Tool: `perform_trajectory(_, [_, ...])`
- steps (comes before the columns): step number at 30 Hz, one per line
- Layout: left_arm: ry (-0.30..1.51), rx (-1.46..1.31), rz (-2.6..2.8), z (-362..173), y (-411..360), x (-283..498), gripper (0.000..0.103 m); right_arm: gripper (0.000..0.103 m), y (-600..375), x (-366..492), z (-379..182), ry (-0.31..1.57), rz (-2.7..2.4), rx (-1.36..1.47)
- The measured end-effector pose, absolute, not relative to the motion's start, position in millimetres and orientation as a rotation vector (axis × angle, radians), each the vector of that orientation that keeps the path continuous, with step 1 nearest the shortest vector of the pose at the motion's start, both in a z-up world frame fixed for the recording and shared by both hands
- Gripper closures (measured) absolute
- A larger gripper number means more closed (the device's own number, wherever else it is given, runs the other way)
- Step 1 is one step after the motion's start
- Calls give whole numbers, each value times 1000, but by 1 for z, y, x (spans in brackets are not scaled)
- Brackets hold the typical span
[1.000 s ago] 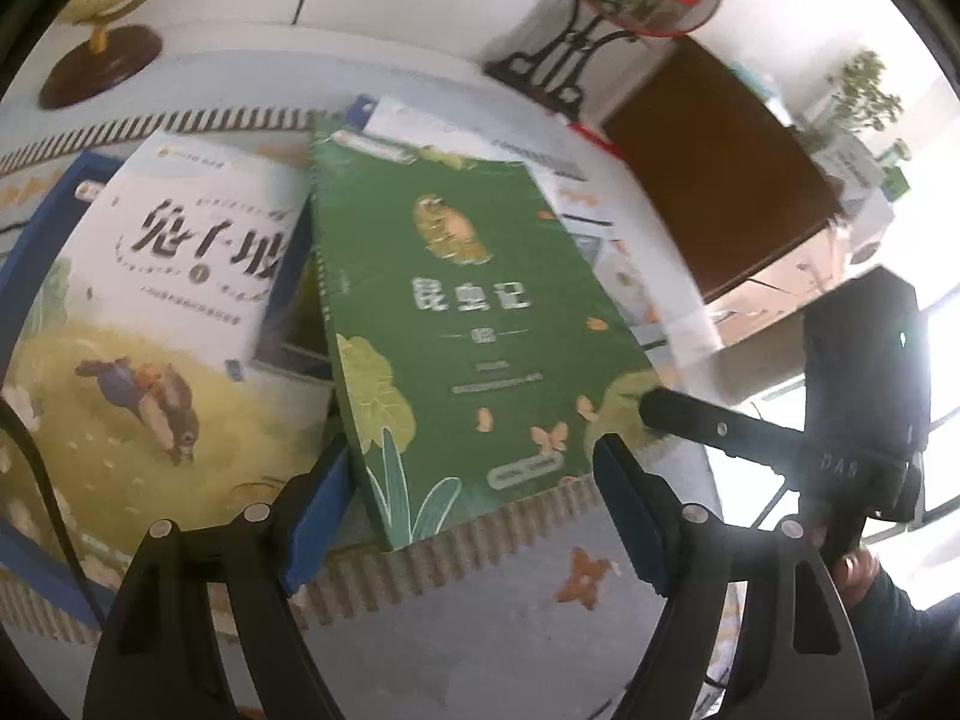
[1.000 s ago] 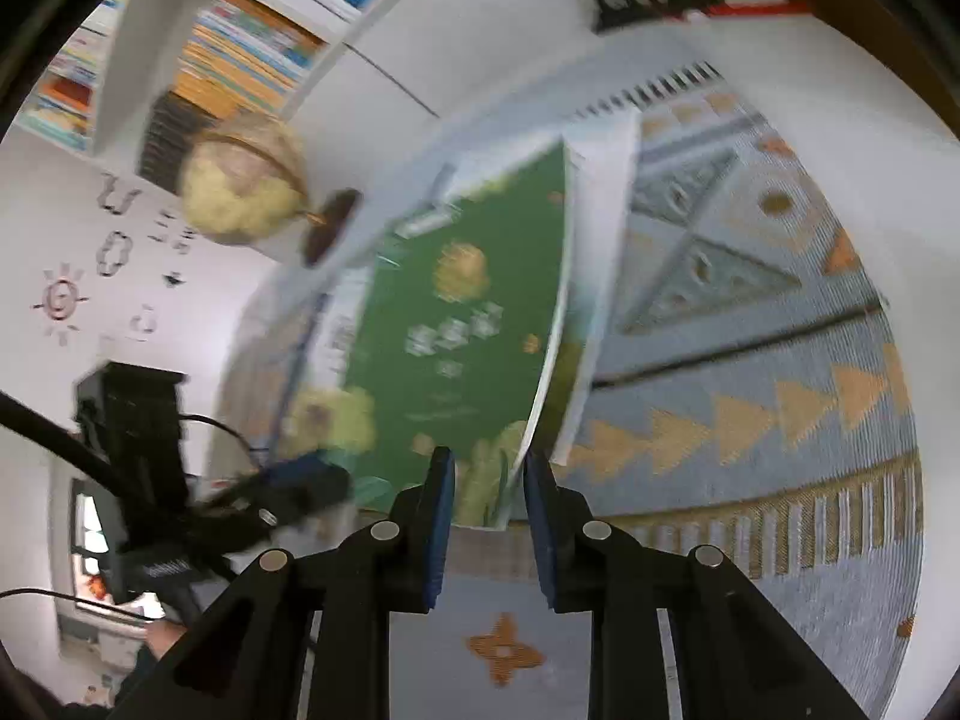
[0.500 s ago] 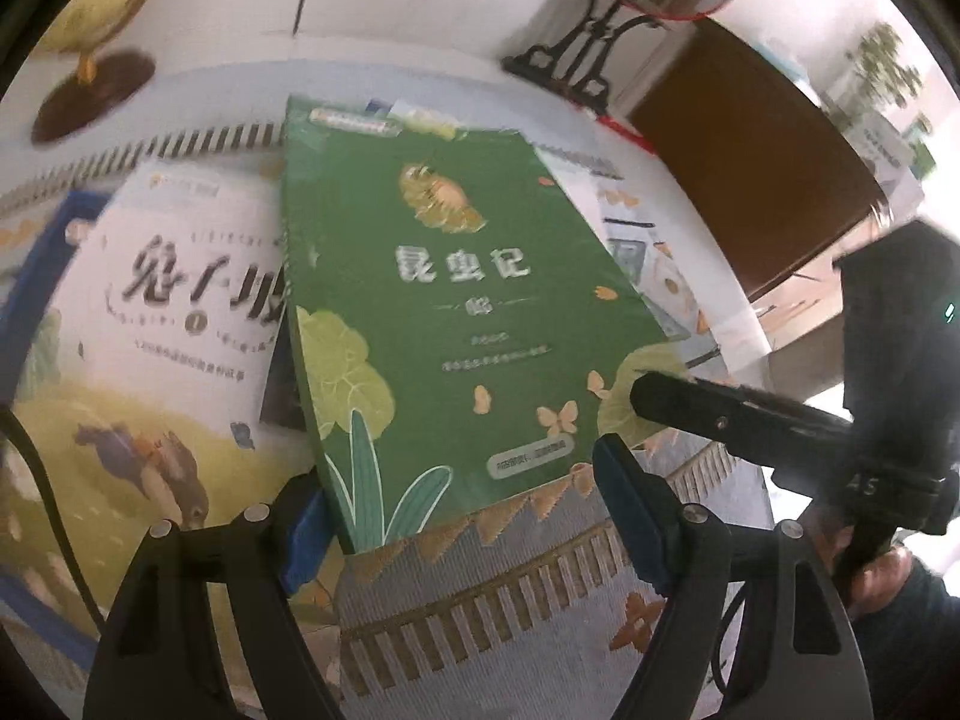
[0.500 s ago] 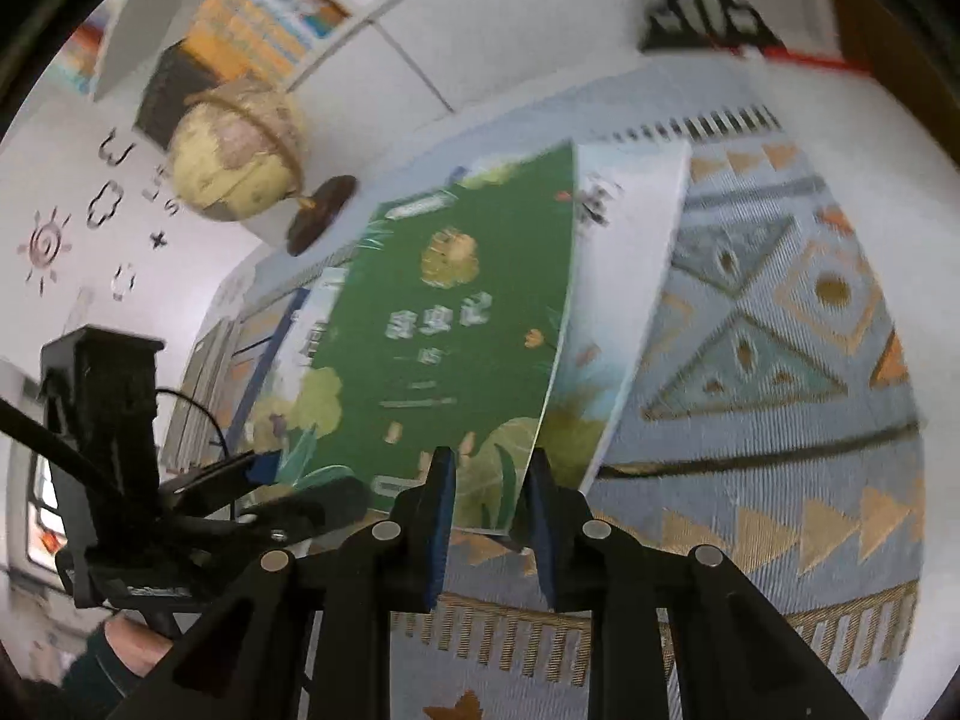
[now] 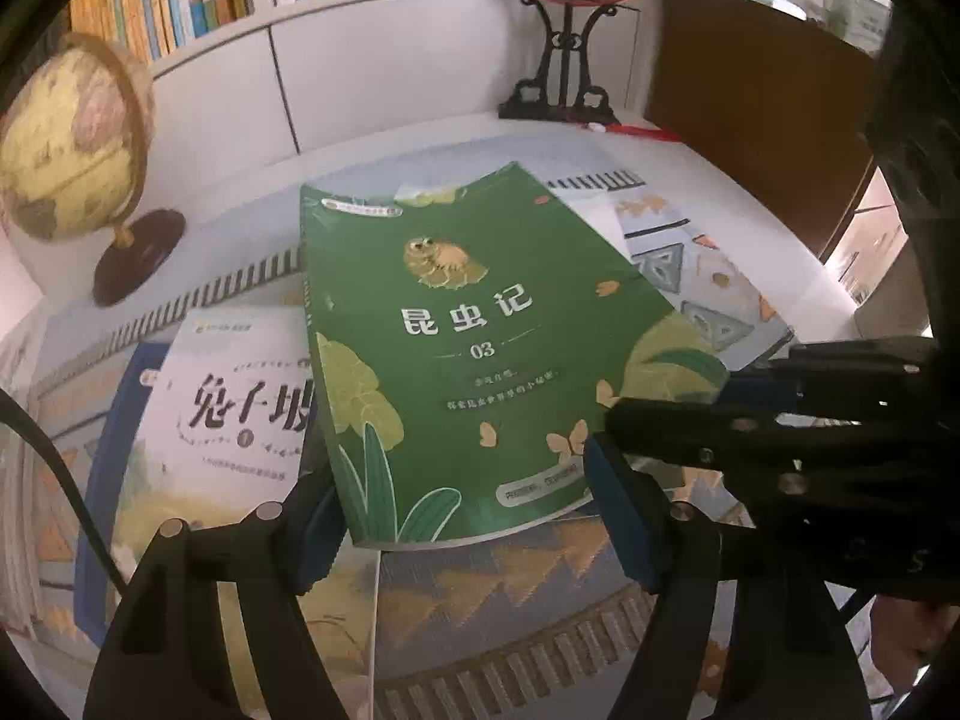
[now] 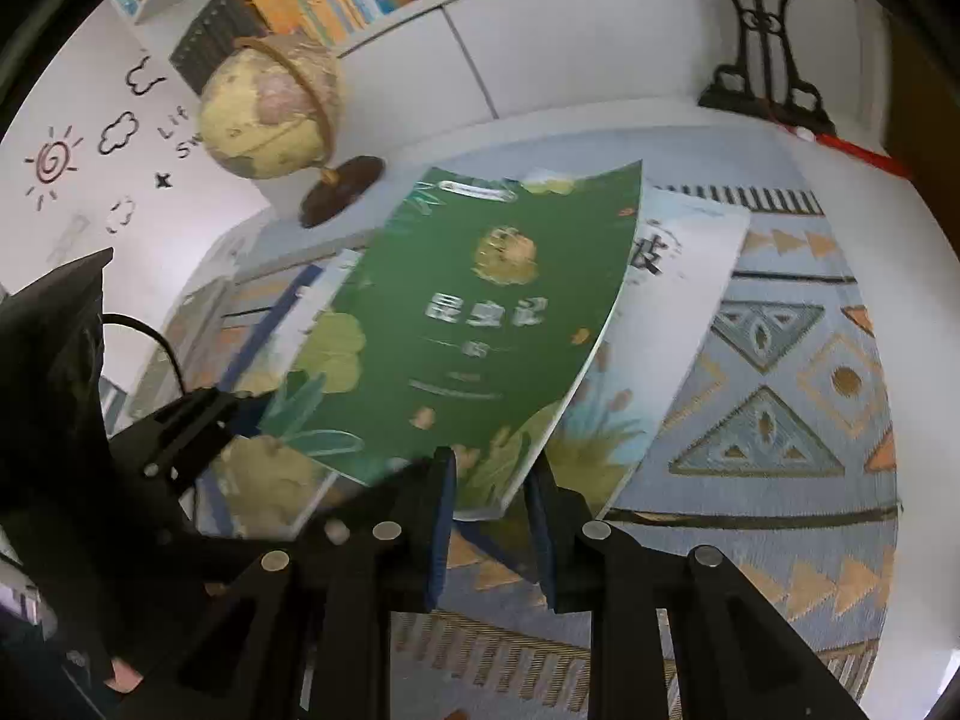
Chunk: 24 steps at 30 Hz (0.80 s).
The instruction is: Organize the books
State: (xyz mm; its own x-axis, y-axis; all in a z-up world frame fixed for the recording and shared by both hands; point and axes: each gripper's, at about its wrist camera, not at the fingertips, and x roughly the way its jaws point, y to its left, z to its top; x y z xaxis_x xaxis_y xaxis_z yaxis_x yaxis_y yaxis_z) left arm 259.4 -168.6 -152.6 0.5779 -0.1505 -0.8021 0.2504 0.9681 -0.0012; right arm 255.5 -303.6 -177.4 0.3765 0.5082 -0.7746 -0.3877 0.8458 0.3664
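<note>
Left wrist view: the green book (image 5: 474, 354) hangs tilted above the patterned cloth (image 5: 528, 594) on the surface, its near edge between the blue pads of the left tool (image 5: 468, 525). Those jaws have just been closing with the book between them; the left pad meets the spine corner, but whether the right pad presses the cover cannot be told. The right tool (image 5: 660, 414) reaches in from the right, clamped on the book's lower right corner. A white book (image 5: 240, 414) with black lettering lies flat beside it, over a blue one (image 5: 102, 480); a globe (image 5: 66, 138) stands at the back left.

Right wrist view: the right tool (image 6: 489, 519) is clenched on the green book (image 6: 480, 324) at its near corner, and the cover bows visibly, a thin, light paperback that flexes when carried by one corner. In judgement, a second hold along the spine would steady it. Only here does another white book (image 6: 678, 300) show beneath and to the right, and the left tool (image 6: 240, 414) appears at the opposite corner. Only the other view shows the title clearly.
</note>
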Motion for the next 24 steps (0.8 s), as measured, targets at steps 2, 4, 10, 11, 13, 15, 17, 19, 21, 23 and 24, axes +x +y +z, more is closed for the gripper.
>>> perform_trajectory(2, [941, 86, -247, -151, -164, 261, 33, 80, -306, 258, -178, 1045, 582, 129])
perform_trajectory(4, [950, 33, -256, -148, -156, 262, 33, 80, -313, 261, -179, 1070, 593, 178])
perform_trajectory(10, [1013, -114, -298, -160, -127, 277, 33, 62, -313, 287, -183, 1129, 707, 198])
perform_trajectory(11, [1028, -134, -308, -166, -122, 282, 33, 57, -313, 295, -189, 1153, 725, 216])
perform_trajectory(13, [1016, -136, -312, -170, -119, 285, 33, 60, -313, 322, -208, 1206, 754, 309])
perform_trajectory(15, [1019, -132, -289, -168, -117, 291, 33, 72, -314, 333, -210, 1184, 773, 377])
perform_trajectory(17, [1015, -152, -279, -169, -113, 294, 33, 89, -313, 335, -209, 1157, 778, 392])
perform_trajectory(19, [1018, -183, -279, -172, -107, 298, 33, 90, -315, 338, -215, 1156, 775, 421])
perform_trajectory(21, [1016, -199, -273, -173, -106, 298, 33, 90, -312, 336, -217, 1153, 756, 397])
perform_trajectory(23, [1018, -208, -258, -173, -105, 299, 33, 90, -302, 328, -209, 1121, 747, 303])
perform_trajectory(24, [1013, -216, -253, -172, -105, 298, 33, 90, -297, 322, -202, 1104, 752, 260])
